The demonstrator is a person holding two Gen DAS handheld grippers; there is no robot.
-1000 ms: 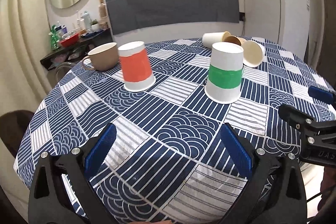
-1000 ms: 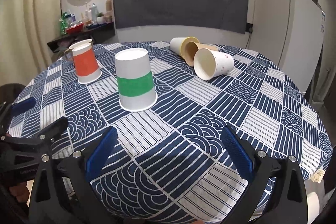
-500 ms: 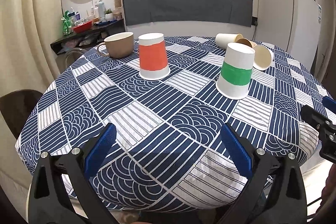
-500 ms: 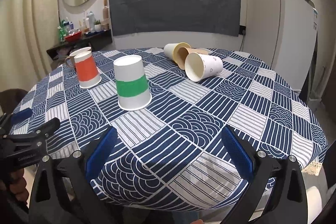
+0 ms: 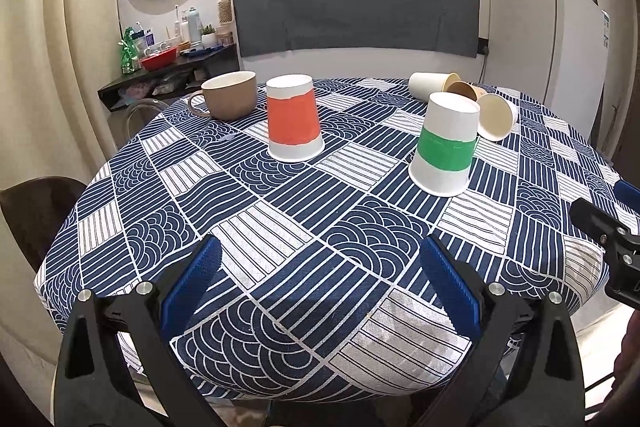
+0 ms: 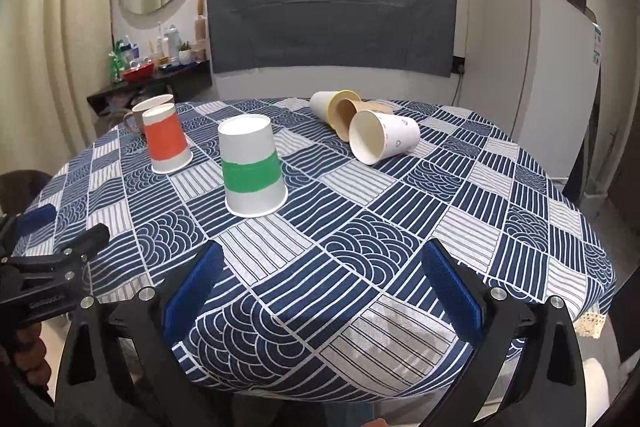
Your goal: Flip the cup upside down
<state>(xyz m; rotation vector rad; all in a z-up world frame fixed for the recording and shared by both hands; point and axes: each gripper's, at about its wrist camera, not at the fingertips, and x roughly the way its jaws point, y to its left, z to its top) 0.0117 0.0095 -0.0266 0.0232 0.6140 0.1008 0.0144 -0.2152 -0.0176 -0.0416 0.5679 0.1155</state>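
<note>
Two handheld grippers are hovering side by side at the near edge of a round table (image 5: pixel 120 187), both pointing level across it. The left gripper (image 5: pixel 326 281) and right gripper (image 6: pixel 322 283) are holding their blue-padded fingers wide apart, gripping nothing. A green-banded paper cup (image 6: pixel 252 167) is standing upside down mid-table, an orange-banded cup (image 5: pixel 294 123) inverted beside it, both well ahead of the fingers.
</note>
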